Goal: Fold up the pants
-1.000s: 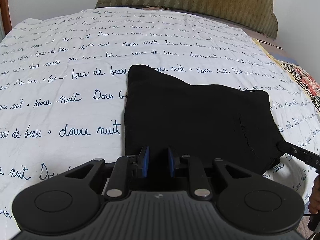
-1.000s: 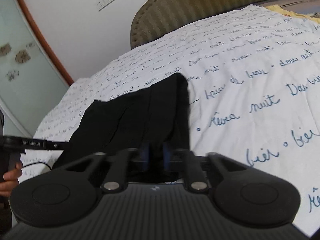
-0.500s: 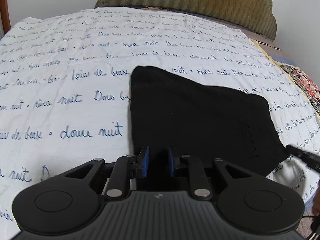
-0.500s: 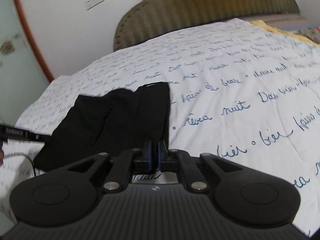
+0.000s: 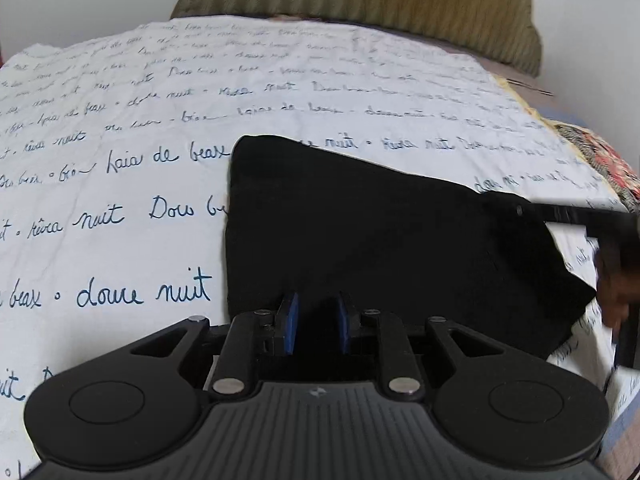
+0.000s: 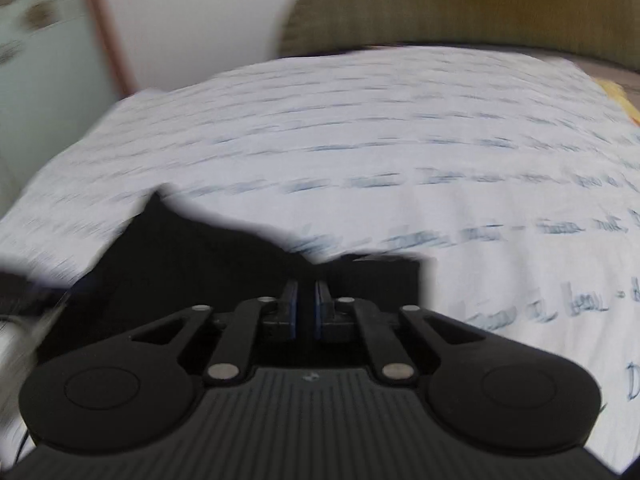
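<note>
The black pants [image 5: 380, 240] lie folded into a compact shape on the white bed sheet [image 5: 120, 160] printed with blue script. My left gripper [image 5: 317, 326] is open, its blue pads just above the near edge of the pants, holding nothing. My right gripper [image 6: 306, 308] has its blue pads close together with a narrow gap, over the near edge of the pants [image 6: 192, 264]; the right wrist view is motion-blurred and I cannot tell whether cloth is between the pads. The right gripper's body shows as a dark bar [image 5: 580, 216] at the right in the left wrist view.
An olive striped headboard [image 5: 380, 8] stands at the far end of the bed against a white wall. A patterned red and yellow cover [image 5: 600, 152] lies at the right edge. A glass door with a wood frame [image 6: 48, 40] is at the left.
My right gripper's pads have closed in from a wider gap and the gripper has swung right and back toward the pants' edge. The left gripper has barely moved and stays open.
</note>
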A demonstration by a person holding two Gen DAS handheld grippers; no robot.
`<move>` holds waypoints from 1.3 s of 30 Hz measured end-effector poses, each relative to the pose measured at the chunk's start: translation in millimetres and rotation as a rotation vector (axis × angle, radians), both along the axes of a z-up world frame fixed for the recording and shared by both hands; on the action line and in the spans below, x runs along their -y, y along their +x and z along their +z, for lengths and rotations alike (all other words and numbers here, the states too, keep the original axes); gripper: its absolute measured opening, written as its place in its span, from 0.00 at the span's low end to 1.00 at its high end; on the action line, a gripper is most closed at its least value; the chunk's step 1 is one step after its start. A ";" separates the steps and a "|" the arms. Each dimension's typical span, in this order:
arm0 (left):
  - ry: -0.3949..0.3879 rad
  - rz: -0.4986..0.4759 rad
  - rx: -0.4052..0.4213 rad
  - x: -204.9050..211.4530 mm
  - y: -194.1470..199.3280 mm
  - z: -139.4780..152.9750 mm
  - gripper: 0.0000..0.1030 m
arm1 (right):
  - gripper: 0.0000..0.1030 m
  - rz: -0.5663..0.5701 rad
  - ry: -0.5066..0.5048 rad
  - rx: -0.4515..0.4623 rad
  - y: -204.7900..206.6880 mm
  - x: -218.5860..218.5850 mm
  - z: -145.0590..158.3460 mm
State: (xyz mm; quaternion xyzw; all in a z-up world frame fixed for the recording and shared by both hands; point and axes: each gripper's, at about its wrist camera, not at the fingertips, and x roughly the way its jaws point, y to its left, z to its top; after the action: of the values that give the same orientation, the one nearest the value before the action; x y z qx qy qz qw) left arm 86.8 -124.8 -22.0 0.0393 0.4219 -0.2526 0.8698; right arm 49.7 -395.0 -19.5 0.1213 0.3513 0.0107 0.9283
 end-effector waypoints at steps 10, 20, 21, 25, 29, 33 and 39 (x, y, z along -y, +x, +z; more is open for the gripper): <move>-0.032 -0.009 0.011 -14.0 -11.7 -1.6 0.19 | 0.13 0.213 -0.075 0.093 24.8 -95.2 46.2; 0.026 -0.035 0.077 -12.5 -25.5 -5.2 0.20 | 0.14 0.218 -0.172 -0.067 132.3 -160.9 -4.0; 0.022 -0.036 0.078 -13.9 -25.8 -5.4 0.20 | 0.15 0.199 -0.149 -0.052 130.1 -156.5 1.3; 0.014 -0.022 0.073 -12.5 -24.3 -8.0 0.27 | 0.15 0.285 -0.128 0.033 110.2 -165.6 22.2; 0.081 -0.026 0.129 -4.2 -32.9 -9.1 0.29 | 0.14 0.326 -0.186 -0.041 129.7 -186.7 2.3; 0.098 -0.040 0.135 -5.0 -35.3 -8.6 0.30 | 0.29 0.236 -0.098 -0.060 143.8 -170.0 -3.1; 0.037 -0.017 0.096 -13.4 -25.3 4.3 0.30 | 0.28 0.142 -0.217 0.123 49.9 -121.1 41.3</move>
State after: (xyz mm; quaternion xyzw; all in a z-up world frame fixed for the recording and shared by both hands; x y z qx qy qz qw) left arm 61.5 -111.4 -17.7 0.0710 0.3840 -0.2499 0.8860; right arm 99.6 -273.9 21.8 -0.0058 0.3004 0.0460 0.9527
